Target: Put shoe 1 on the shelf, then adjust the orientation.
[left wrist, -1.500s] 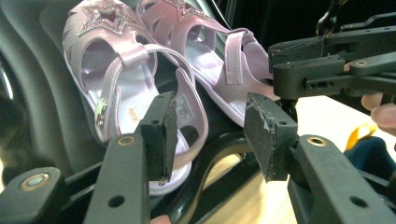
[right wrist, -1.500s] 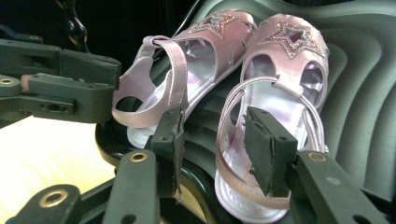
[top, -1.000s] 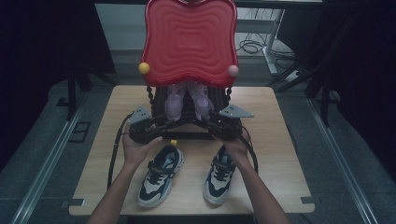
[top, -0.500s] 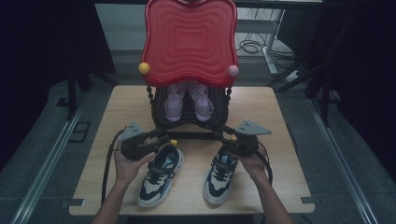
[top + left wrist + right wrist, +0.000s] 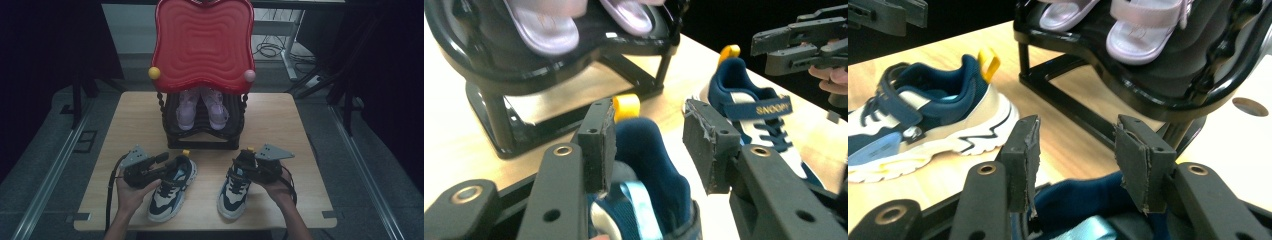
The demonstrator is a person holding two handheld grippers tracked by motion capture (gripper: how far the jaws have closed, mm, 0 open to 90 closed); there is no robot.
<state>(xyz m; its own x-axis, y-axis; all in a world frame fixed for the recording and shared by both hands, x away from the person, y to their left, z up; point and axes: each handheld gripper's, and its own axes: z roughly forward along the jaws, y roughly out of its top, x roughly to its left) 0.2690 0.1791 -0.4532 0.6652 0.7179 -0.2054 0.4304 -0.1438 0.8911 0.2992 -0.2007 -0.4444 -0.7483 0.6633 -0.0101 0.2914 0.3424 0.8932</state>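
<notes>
The left claw (image 5: 646, 142) is standing with its 2 jaws spread apart, poised over the heel opening of the left sneaker (image 5: 172, 187), 1 jaw to each side of the navy collar and gripping nothing. The yellow pull tab (image 5: 626, 107) of that shoe is showing just beyond the left jaw. The right claw (image 5: 1075, 160) is likewise gaping, its 2 jaws hanging above the navy heel of the right sneaker (image 5: 236, 186), not closed on it.

In the high view, 2 hands are each holding 1 claw at the heel end of 1 shoe. The 2 navy, white and cream sneakers are lying side by side on the wooden worktop (image 5: 280, 125), toes pointing toward the person, apart from each other. The right sneaker's strap is reading SNOOPY in the left gripper view.

Just beyond the heels, 1 black rack (image 5: 202, 131) is standing on the worktop. It is holding 2 lilac sandals (image 5: 201, 106) side by side on its upper tier. 1 red wavy panel (image 5: 202, 42) is rising above the rack, with 1 yellow knob (image 5: 154, 73) and 1 pink knob (image 5: 249, 76) at its lower corners.
</notes>
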